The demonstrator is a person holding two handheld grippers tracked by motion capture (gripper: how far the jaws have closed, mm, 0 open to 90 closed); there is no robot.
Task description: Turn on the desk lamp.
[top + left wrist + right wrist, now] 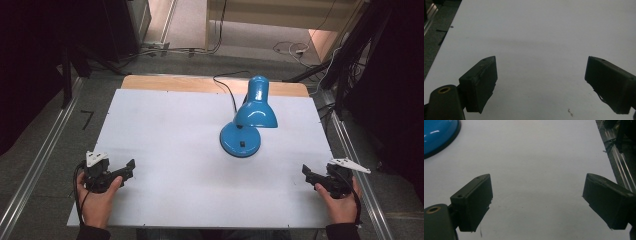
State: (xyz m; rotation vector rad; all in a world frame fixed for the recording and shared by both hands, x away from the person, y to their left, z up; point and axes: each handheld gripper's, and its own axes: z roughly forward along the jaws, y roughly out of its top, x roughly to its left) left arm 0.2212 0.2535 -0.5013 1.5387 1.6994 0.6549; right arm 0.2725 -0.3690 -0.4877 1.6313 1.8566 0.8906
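Lamp: we see a blue desk lamp (247,120) upright on the white table (165,130), its round base (437,133) nearer us than its shade.
Cord: a black cord (227,87) runs from the lamp toward the table's far edge.
Left gripper (131,167): well left of the lamp, near the table's front edge; jaws spread, holding nothing.
Right gripper (306,172): right of the lamp, near the same edge; jaws spread, holding nothing.
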